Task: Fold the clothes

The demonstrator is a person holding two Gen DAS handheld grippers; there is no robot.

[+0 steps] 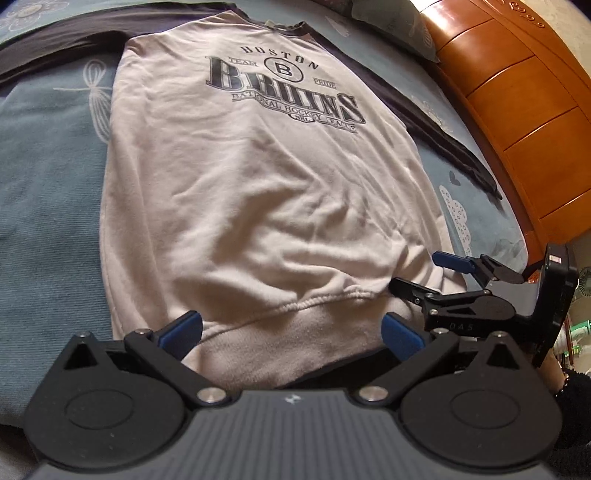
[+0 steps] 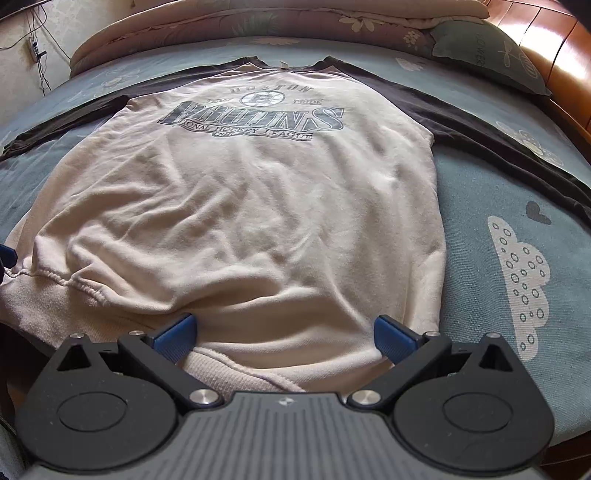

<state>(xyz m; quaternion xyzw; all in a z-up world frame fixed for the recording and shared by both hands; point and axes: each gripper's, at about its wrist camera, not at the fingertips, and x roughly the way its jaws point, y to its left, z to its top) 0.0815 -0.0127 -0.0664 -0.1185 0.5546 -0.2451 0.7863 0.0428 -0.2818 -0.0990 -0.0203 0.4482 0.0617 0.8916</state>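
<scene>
Sweatshirt (image 1: 258,177) fabric, cream with dark sleeves, lies spread front-up on a blue patterned bedsheet (image 1: 48,192), its collar at the far end and its ribbed hem (image 2: 236,373) at the near edge of the bed. Grey lettering (image 2: 255,114) across the chest reads "Boston Bruins" (with "National Hockey League" beneath). Both sleeves stretch out sideways; the sleeve toward the wooden headboard (image 1: 517,92) runs diagonally down across the sheet.

At the hem sits the left claw (image 1: 291,332), its blue pads (image 1: 183,330) spread wide with the ribbed band lying between them; whether the pads touch the cloth cannot be told. The right claw (image 2: 284,334) is likewise wide open at the hem, nearer the garment's right bottom corner, with cloth between its blue fingers (image 2: 391,338). In the left wrist view the right claw shows from the side, just beside the hem corner, one blue finger above the fabric and one black link below it.

A white cloud print (image 2: 517,280) marks the sheet beside the garment, and a folded quilt (image 2: 258,26) and a grey-green pillow (image 2: 487,51) lie beyond the collar.
</scene>
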